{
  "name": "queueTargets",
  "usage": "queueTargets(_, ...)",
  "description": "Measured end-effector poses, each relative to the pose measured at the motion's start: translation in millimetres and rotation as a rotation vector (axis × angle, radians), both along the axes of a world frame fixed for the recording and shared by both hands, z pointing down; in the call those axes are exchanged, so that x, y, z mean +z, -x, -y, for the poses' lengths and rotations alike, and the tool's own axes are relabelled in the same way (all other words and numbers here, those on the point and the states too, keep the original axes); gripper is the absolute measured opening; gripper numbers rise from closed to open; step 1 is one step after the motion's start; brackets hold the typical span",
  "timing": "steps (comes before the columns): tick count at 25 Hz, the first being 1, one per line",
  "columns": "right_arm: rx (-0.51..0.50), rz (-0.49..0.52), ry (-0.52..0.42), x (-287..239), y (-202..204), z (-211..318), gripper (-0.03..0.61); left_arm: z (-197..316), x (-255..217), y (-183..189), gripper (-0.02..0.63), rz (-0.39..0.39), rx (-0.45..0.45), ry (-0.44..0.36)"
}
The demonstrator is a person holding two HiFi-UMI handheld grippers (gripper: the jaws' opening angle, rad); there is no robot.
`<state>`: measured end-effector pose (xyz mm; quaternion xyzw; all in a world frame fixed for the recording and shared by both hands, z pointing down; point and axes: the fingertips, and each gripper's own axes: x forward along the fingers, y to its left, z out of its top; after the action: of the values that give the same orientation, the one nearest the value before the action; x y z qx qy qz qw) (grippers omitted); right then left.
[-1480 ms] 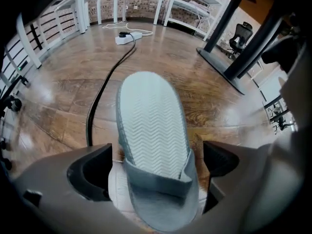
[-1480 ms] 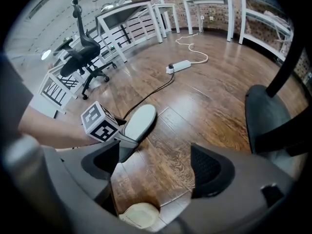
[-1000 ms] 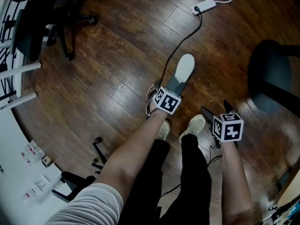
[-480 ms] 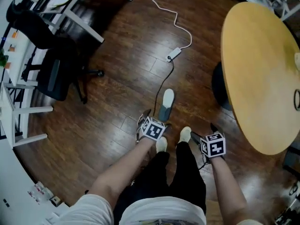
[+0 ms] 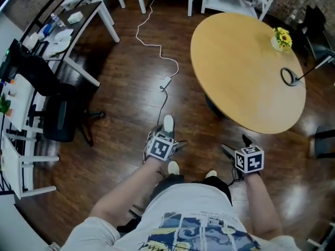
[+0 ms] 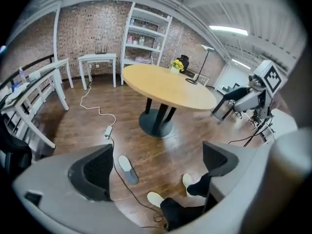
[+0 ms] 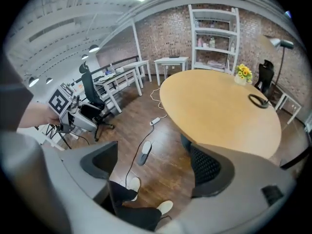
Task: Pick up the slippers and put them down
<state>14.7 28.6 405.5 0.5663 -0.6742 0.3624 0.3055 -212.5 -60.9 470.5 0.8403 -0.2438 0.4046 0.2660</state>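
One grey slipper with a white toe [image 5: 168,123] lies on the wooden floor beside a black cable. It also shows in the left gripper view as the slipper [image 6: 127,168] and in the right gripper view as the slipper [image 7: 144,153], far below both. My left gripper [image 5: 163,140] hangs high over its heel end, and the left gripper [image 6: 158,167] is open and empty. My right gripper [image 5: 236,145] is held to the right, near the table's edge. The right gripper [image 7: 156,167] is open with nothing between its jaws. The person's own feet [image 5: 173,167] wear pale slippers.
A round wooden table [image 5: 246,72] on a dark pedestal stands ahead to the right, with yellow flowers [image 5: 282,37] on it. A white power strip [image 5: 165,82] and its cord lie ahead. A black office chair [image 5: 57,120] and white desks [image 5: 78,14] are at the left.
The head view has risen and pulled back, bringing the table and desks into sight. Both grippers came up with the person. The slipper stays on the floor by the cable.
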Motion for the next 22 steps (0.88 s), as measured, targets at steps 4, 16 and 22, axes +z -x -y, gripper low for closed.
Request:
queueTargets(4, 0.058, 0.021, -0.038, -32.7, -56.9, -67.0, 0.48, -44.8, -50.1, -38.7, 0.573, -0.038, -0.001, -0.043)
queueTargets(16, 0.176, 0.051, -0.125, -71.7, -221.5, -225.2, 0.48, -159.8, -104.5, -182.9, 0.574, -0.037, 0.026, -0.108)
queueTargets(22, 0.219, 0.051, -0.125, -61.1, -254.7, -272.5, 0.48, -194.8, -108.1, -212.6, 0.573, -0.045, 0.002, -0.093)
